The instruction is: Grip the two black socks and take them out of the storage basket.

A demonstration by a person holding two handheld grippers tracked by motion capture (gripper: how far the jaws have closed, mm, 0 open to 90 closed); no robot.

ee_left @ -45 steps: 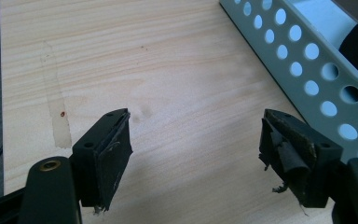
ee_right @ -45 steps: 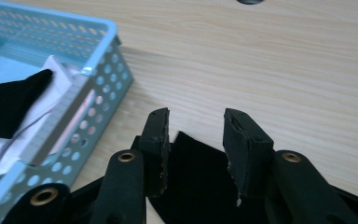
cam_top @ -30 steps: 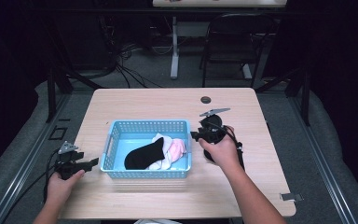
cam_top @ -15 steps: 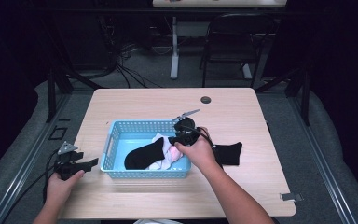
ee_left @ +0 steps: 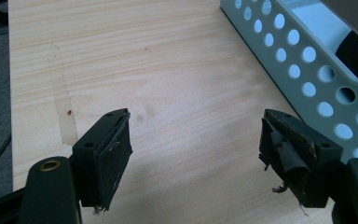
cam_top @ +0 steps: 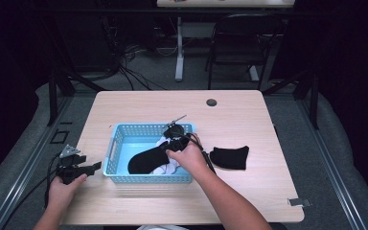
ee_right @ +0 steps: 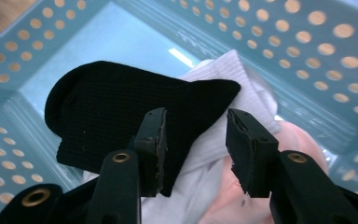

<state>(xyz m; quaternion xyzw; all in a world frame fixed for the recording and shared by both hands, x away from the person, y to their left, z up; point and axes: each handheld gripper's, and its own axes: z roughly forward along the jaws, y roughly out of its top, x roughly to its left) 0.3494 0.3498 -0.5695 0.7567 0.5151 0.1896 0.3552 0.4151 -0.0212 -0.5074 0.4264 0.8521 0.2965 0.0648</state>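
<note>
Sock (ee_right: 121, 112), black, is laid lengthwise in the basket (cam_top: 112, 153), toe toward its left end. Right gripper (ee_right: 193, 149) jaws, just widened, are held over it unclamped. Left gripper (ee_left: 196, 158) jaws are spread wide above the counter (ee_left: 168, 70).

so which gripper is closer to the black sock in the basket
Right. The right gripper hangs open just over the black sock; the left gripper sits outside the basket.

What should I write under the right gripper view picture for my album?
Open right gripper hovers over a black sock lying on white sock in the blue basket.
</note>
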